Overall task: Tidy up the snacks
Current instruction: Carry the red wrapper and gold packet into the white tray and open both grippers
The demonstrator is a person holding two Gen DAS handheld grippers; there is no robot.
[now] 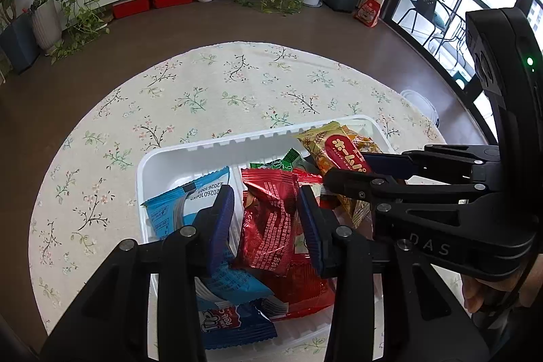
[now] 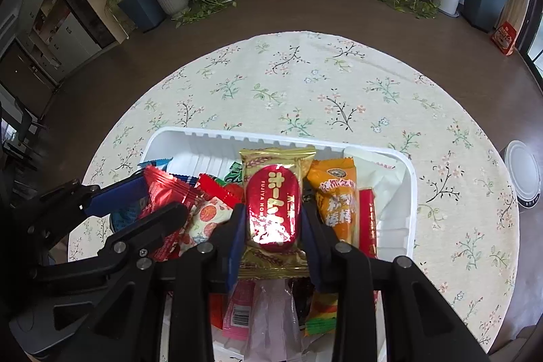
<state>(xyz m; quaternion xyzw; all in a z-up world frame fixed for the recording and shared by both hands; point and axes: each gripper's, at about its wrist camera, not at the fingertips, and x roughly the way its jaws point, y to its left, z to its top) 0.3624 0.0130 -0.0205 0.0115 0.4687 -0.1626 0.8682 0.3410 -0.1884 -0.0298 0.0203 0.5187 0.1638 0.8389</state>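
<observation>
The left claw (image 1: 268,223) has a red snack packet (image 1: 268,226) between its blue pads; whether the pads still press on it I cannot tell. Just left of this claw lies a blue packet (image 1: 176,206), both inside the white tray (image 1: 149,165) on the flowered surface (image 1: 203,90). The right claw (image 2: 273,226) is closed on a gold packet with a red oval (image 2: 275,209); an orange packet (image 2: 336,202) lies just right of it
</observation>
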